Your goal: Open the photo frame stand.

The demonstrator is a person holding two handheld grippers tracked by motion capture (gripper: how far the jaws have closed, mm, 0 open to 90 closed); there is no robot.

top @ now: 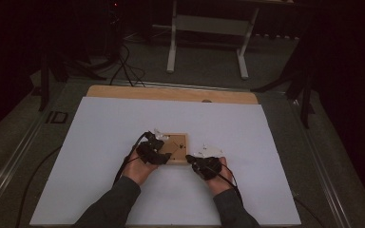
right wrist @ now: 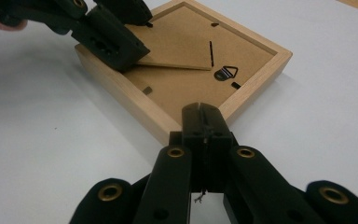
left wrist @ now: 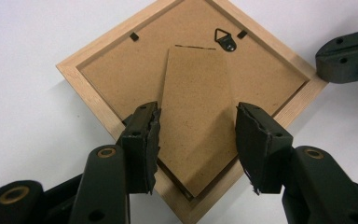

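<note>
While face-down, picture frame [left wrist: 121, 88], stand flap [left wrist: 196, 126] pointing from hanger [left wrist: 225, 39]

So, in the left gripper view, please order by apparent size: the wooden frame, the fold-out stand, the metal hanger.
1. wooden frame, largest.
2. fold-out stand.
3. metal hanger, clearly smallest.

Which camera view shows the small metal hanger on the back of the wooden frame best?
The left gripper view: the hanger lies unobstructed, seen from above. The right gripper view shows it clearly too, but at a slant. In the high view it is too small to tell.
</note>
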